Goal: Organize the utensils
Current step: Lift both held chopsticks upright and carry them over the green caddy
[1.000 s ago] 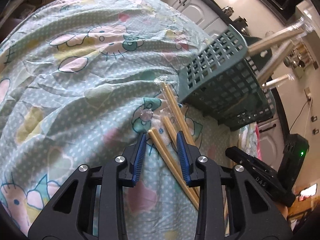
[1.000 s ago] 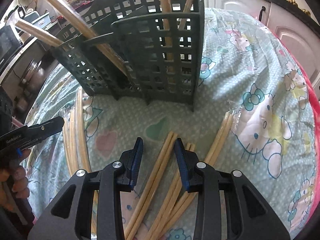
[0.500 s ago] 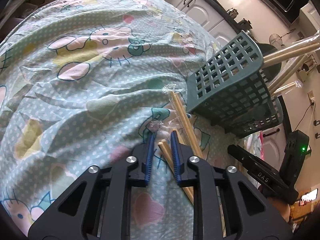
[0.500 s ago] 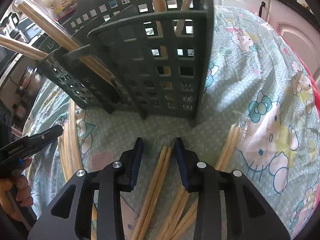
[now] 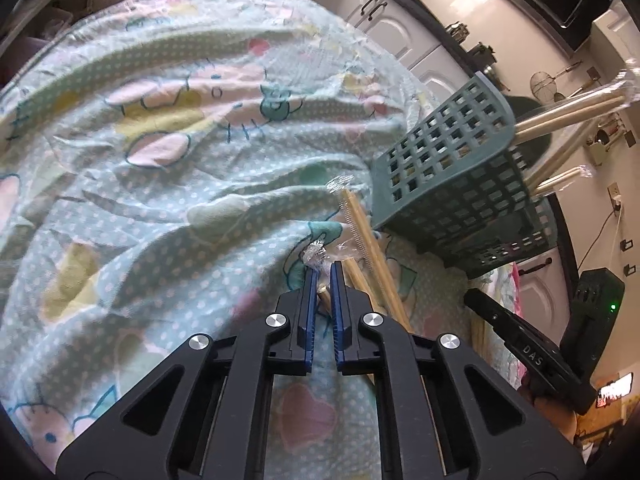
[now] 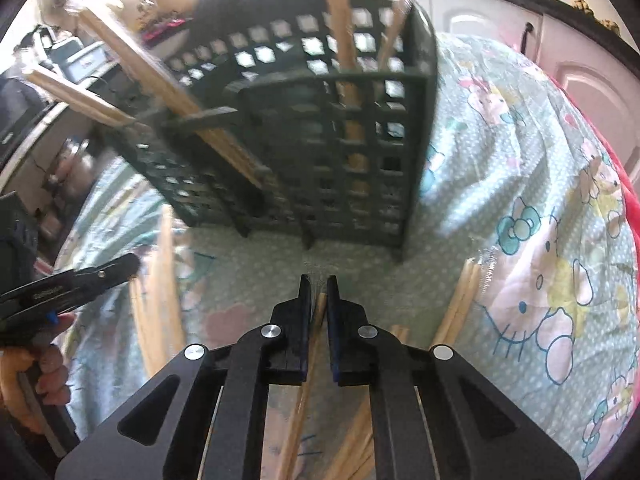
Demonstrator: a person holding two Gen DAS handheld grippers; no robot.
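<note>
My left gripper (image 5: 322,276) is shut on a wrapped pair of wooden chopsticks (image 5: 325,299), gripped near its end on the cartoon-print cloth (image 5: 160,184). More wrapped chopsticks (image 5: 370,240) lie just to its right. My right gripper (image 6: 318,289) is shut on another pair of chopsticks (image 6: 310,364), which runs back under the jaws. The dark green lattice utensil caddy (image 6: 320,168) stands right ahead of the right gripper and holds several chopsticks upright. The same caddy (image 5: 452,184) shows at the right of the left wrist view.
Loose chopsticks lie on the cloth at the right (image 6: 460,300) and at the left (image 6: 160,288) in the right wrist view. A hand (image 6: 36,376) holds the other gripper at the left edge. White cabinets (image 5: 400,32) line the far side.
Both grippers went from open around chopsticks to shut on them. The right wrist view moved closer to the caddy and is now blurred.
</note>
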